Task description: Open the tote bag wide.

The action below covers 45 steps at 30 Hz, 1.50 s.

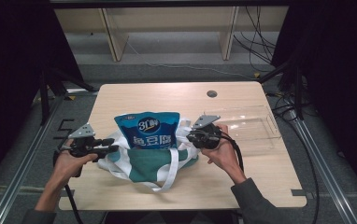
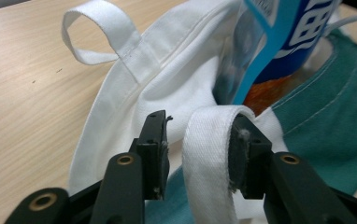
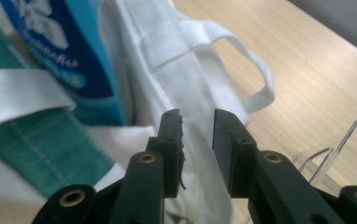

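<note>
High view: a white and green tote bag point(image 1: 144, 158) lies near the middle of the wooden table point(image 1: 120, 100), with a blue snack pouch point(image 1: 149, 130) standing up out of its mouth. A clear plastic tray point(image 1: 256, 128) sits on the table to the bag's right. The left gripper point(image 1: 104, 145) is at the bag's left edge and the right gripper point(image 1: 190, 136) at its right edge, each held in 1 hand.

Left gripper view: the jaws are parted, and a white strap point(image 2: 209, 154) of the bag runs between them, lying against 1 pad while the other stands clear, so the strap is released.

Right gripper view: the right gripper's jaws are parted with a gap, unclenched, the bag's white fabric point(image 3: 190, 98) just beyond them.
</note>
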Each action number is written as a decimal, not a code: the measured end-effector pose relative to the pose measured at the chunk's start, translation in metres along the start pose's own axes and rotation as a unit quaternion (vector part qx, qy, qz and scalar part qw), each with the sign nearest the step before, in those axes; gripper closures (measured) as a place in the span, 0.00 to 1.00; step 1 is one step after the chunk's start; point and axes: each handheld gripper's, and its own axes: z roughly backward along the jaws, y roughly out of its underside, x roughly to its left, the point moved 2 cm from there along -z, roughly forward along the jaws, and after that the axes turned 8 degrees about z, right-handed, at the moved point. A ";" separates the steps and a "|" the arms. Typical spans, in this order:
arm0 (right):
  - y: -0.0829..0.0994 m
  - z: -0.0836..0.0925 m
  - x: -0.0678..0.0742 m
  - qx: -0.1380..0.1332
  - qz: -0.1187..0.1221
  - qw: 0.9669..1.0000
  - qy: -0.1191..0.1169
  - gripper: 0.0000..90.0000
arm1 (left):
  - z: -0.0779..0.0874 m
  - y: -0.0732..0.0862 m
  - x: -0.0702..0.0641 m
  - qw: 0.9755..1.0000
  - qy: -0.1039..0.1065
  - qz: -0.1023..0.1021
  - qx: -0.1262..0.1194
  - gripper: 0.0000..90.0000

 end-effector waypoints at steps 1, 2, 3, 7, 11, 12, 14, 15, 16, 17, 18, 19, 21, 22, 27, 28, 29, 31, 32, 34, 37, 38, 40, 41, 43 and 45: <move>-0.001 -0.002 -0.002 -0.007 0.003 1.000 0.007 0.80 | 0.003 0.000 0.001 1.000 0.001 0.006 0.000 0.68; -0.003 -0.004 -0.002 -0.010 -0.001 1.000 0.010 0.80 | 0.005 0.000 0.003 1.000 0.001 0.010 -0.003 0.66; -0.004 -0.005 -0.001 -0.012 -0.002 1.000 0.007 0.79 | 0.008 -0.001 0.003 1.000 0.005 0.009 0.002 0.66; -0.011 -0.008 0.000 -0.014 0.010 1.000 0.009 0.80 | 0.007 0.005 -0.005 1.000 0.007 -0.009 0.012 0.69; -0.013 -0.012 -0.002 -0.032 0.011 0.999 0.021 0.81 | -0.012 0.019 -0.021 0.999 0.008 -0.034 0.038 0.73; -0.015 -0.010 -0.004 -0.038 0.011 0.999 0.017 0.81 | -0.015 0.021 -0.023 0.998 0.010 -0.035 0.043 0.75; -0.015 -0.008 -0.005 -0.032 0.005 0.999 0.023 0.82 | -0.024 0.025 -0.024 0.997 0.004 -0.054 0.060 0.76; -0.015 -0.009 -0.007 -0.030 0.007 0.999 0.018 0.85 | -0.028 0.028 -0.024 0.996 -0.002 -0.058 0.069 0.77; -0.013 -0.011 -0.007 -0.025 0.004 1.000 0.010 0.88 | -0.031 0.029 -0.023 0.994 -0.005 -0.070 0.082 0.79; -0.012 -0.014 -0.006 -0.015 0.002 1.000 0.006 0.90 | -0.035 0.031 -0.023 0.994 -0.005 -0.076 0.083 0.80; -0.009 -0.018 -0.005 -0.002 0.008 1.000 0.005 0.95 | -0.039 0.034 -0.023 0.993 -0.009 -0.075 0.094 0.83; -0.007 -0.023 -0.004 0.007 0.007 1.000 0.007 0.97 | -0.042 0.036 -0.024 0.992 -0.015 -0.081 0.098 0.84; -0.003 -0.029 -0.005 0.018 -0.005 1.000 -0.003 0.98 | -0.048 0.040 -0.023 0.991 -0.013 -0.084 0.104 0.87; -0.001 -0.031 -0.006 0.020 -0.011 1.000 -0.006 0.98 | -0.050 0.042 -0.023 0.990 -0.015 -0.082 0.110 0.88; 0.004 -0.051 -0.004 0.050 -0.013 0.999 0.008 0.99 | -0.054 0.046 -0.026 0.987 -0.031 -0.104 0.121 0.91; 0.005 -0.055 -0.003 0.060 -0.014 0.998 0.007 0.99 | -0.055 0.047 -0.026 0.986 -0.033 -0.105 0.126 0.91; 0.006 -0.061 -0.002 0.067 -0.016 0.998 0.009 0.99 | -0.056 0.048 -0.026 0.986 -0.034 -0.106 0.126 0.92; 0.009 -0.070 -0.001 0.080 -0.018 0.997 0.004 0.99 | -0.058 0.052 -0.024 0.986 -0.033 -0.100 0.131 0.93; 0.011 -0.074 -0.001 0.083 -0.022 0.996 0.001 0.99 | -0.058 0.054 -0.024 0.986 -0.031 -0.095 0.131 0.94; 0.014 -0.077 0.000 0.089 -0.035 0.995 -0.008 0.99 | -0.057 0.054 -0.023 0.987 -0.028 -0.097 0.127 0.94; 0.015 -0.077 0.000 0.085 -0.035 0.996 -0.003 0.99 | -0.057 0.054 -0.024 0.986 -0.033 -0.099 0.129 0.94; 0.015 -0.077 -0.001 0.085 -0.034 0.996 -0.006 0.99 | -0.056 0.054 -0.024 0.986 -0.036 -0.100 0.126 0.93; 0.014 -0.075 -0.002 0.082 -0.040 0.996 -0.002 0.98 | -0.054 0.053 -0.025 0.987 -0.034 -0.096 0.122 0.90; 0.014 -0.073 -0.002 0.077 -0.051 0.996 -0.002 0.96 | -0.051 0.052 -0.026 0.989 -0.031 -0.088 0.115 0.87; 0.013 -0.066 -0.006 0.063 -0.063 0.996 -0.004 0.92 | -0.045 0.049 -0.027 0.991 -0.029 -0.083 0.100 0.81; 0.010 -0.058 -0.012 0.038 -0.053 0.998 0.007 0.84 | -0.037 0.045 -0.029 0.994 -0.020 -0.072 0.086 0.70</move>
